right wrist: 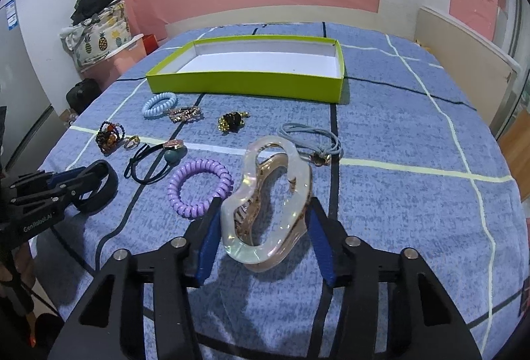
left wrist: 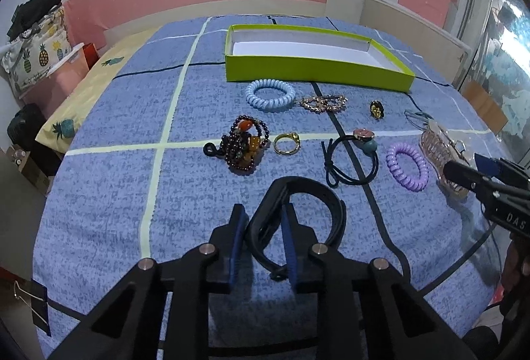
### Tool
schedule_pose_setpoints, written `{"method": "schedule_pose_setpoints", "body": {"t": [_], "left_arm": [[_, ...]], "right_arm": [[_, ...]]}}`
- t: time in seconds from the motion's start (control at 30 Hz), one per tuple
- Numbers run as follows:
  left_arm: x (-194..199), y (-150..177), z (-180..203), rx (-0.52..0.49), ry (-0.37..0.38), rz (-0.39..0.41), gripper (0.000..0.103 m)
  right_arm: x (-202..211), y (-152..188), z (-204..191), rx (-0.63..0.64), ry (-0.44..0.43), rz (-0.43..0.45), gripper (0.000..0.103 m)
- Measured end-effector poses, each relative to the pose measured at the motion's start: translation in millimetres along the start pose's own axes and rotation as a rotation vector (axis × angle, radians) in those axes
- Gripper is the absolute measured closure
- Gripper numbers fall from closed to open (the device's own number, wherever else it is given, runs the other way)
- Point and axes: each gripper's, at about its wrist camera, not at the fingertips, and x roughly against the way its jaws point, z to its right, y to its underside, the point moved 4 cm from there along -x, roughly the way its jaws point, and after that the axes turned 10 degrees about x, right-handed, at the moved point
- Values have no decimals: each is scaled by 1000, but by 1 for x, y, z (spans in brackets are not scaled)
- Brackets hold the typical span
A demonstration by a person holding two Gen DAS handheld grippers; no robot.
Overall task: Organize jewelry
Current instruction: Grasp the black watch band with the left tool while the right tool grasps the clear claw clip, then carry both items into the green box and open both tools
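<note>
On the blue checked bedspread (left wrist: 132, 194), my left gripper (left wrist: 263, 210) is shut on the folded side of a black band (left wrist: 318, 194) that lies flat; it also shows at the left in the right wrist view (right wrist: 82, 174). My right gripper (right wrist: 265, 204) has both blue pads against a clear, pink-tinted hair claw (right wrist: 298, 181) that rests on the cloth. Farther back stands an empty green box (left wrist: 314, 68) with a white inside. Between it and the grippers lie a purple coil tie (right wrist: 198, 187), a black hair tie (right wrist: 155, 161), a gold ring (left wrist: 286, 141) and a bead bracelet (left wrist: 243, 144).
A light blue coil tie (left wrist: 270, 94), a rhinestone clip (left wrist: 323, 103), a black-and-gold brooch (right wrist: 232, 121) and a grey-blue hair tie (right wrist: 311, 141) lie near the box. A pineapple-print bag (right wrist: 99, 38) stands beyond the bed's left edge. A pink-and-white wall runs behind.
</note>
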Motion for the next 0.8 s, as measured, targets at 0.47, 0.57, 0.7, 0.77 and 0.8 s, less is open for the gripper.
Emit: {"method": "schedule_pose_setpoints", "body": {"t": [0.47, 0.57, 0.7, 0.77, 0.8], "left_arm": [[8, 3, -5, 33, 10, 12, 90], [11, 5, -2, 30, 18, 13, 90], [18, 4, 2, 24, 31, 26, 90], [21, 1, 4, 21, 37, 35, 90], [23, -2, 5, 20, 40, 40, 90]], "right_arm": [[15, 9, 1, -17, -19, 44, 55], [23, 9, 2, -20, -18, 65, 55], [30, 6, 1, -15, -23, 88, 55], [32, 1, 2, -9, -26, 100, 55], [34, -2, 3, -7, -26, 105, 55]]}}
